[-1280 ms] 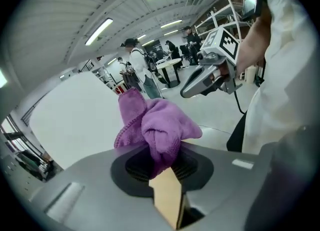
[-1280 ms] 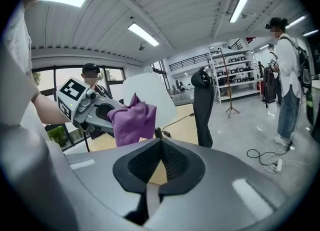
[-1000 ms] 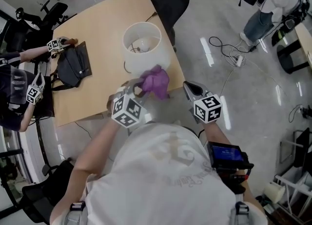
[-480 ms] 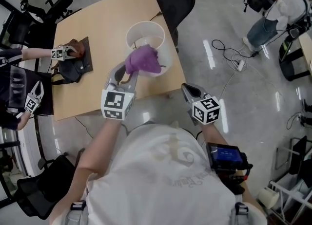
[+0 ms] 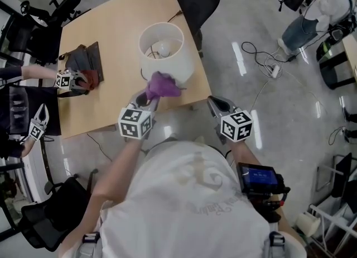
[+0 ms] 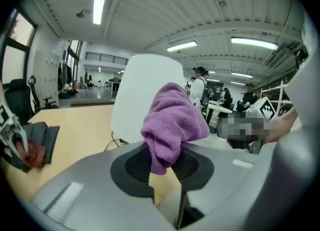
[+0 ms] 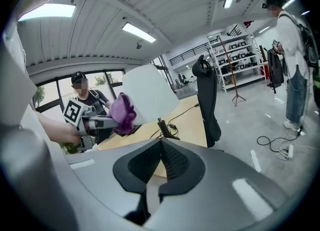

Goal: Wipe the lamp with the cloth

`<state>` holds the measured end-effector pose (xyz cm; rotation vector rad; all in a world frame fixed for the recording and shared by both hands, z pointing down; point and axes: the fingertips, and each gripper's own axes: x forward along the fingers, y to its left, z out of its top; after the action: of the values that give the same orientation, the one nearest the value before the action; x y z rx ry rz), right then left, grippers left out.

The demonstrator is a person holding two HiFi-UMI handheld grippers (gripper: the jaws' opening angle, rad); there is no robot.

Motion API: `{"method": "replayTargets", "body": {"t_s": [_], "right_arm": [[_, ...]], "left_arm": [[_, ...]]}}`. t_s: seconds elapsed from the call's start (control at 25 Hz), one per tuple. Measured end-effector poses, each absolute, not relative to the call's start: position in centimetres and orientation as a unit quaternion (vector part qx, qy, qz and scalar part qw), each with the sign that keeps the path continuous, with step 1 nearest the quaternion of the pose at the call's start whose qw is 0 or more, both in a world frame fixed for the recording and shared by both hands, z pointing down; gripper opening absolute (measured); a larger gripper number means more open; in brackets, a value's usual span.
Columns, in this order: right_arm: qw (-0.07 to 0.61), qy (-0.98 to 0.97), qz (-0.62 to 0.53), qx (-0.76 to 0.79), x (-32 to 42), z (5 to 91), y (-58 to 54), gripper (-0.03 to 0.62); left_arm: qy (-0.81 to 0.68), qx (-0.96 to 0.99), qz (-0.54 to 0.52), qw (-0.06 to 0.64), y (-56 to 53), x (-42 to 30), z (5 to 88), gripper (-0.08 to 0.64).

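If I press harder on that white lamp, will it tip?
Possibly. The lamp has a wide shade on a thin stem, so it looks top-heavy. The cloth in the left claw meets the shade, well above the base, and the table edge is close.

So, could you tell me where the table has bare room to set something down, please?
The table is bare between the dark bag and the lamp, and along the far edge beyond both. Crowded: the lamp's near side, with the purple cloth.

The left claw clamps a purple cloth in front of the white lampshade; tan desk below.
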<state>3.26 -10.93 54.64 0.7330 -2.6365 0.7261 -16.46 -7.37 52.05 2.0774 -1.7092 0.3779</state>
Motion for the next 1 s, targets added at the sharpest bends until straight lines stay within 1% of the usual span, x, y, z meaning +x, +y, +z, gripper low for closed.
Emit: {"method": "replayTargets", "body": {"t_s": [0.16, 0.28, 0.44, 0.72, 0.84, 1.0], "right_arm": [[0.156, -0.922, 0.254, 0.247, 3.2, 54.5, -10.9, 0.014], [0.155, -0.924, 0.252, 0.243, 3.3, 54.4, -11.3, 0.014], [0.152, -0.929, 0.248, 0.229, 2.4, 54.1, -11.8, 0.014], [0.144, -0.937, 0.24, 0.209, 3.7, 53.4, -11.3, 0.014], [0.137, -0.94, 0.239, 0.202, 3.6, 53.0, -11.2, 0.014], [0.131, -0.942, 0.24, 0.194, 3.9, 52.9, -10.7, 0.014]], "left_arm": [[-0.602, 0.736, 0.134, 0.279, -6.1, -16.2, 55.0, 0.08], [-0.606, 0.732, 0.127, 0.283, -5.9, -16.6, 54.5, 0.08], [-0.626, 0.733, 0.109, 0.243, -5.8, -17.8, 51.0, 0.08], [-0.625, 0.76, 0.063, 0.168, -5.4, -15.4, 43.3, 0.075], [-0.633, 0.758, 0.077, 0.136, -5.8, -16.4, 39.6, 0.074], [-0.633, 0.757, 0.142, 0.083, -7.2, -17.3, 35.3, 0.074]]}}
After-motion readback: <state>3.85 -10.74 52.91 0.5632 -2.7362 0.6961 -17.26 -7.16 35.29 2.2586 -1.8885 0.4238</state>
